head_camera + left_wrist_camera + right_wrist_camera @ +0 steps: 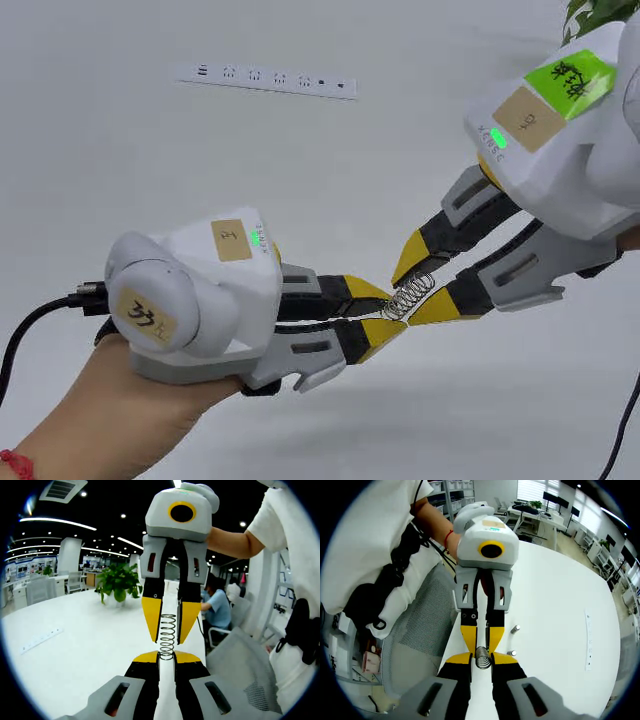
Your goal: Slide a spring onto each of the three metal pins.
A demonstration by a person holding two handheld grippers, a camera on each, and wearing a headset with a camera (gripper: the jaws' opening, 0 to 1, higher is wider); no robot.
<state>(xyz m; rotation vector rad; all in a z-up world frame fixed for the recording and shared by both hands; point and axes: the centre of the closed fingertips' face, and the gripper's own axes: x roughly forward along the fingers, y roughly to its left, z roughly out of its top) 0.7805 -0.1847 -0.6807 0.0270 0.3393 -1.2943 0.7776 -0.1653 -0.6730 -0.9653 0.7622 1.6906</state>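
Left gripper (pixel 396 310) (hand-held, lower left) clamps one end of spring (pixel 410 295); right gripper (pixel 405 301) clamps other end, jaw tips almost meeting. Two metal pins (pixel 515 628) on white tabletop (pixel 560 605) nearby.

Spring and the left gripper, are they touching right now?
Touching. In the left gripper view the left gripper pinches the spring by its near end.

Bright, even light; perhaps slight softness.
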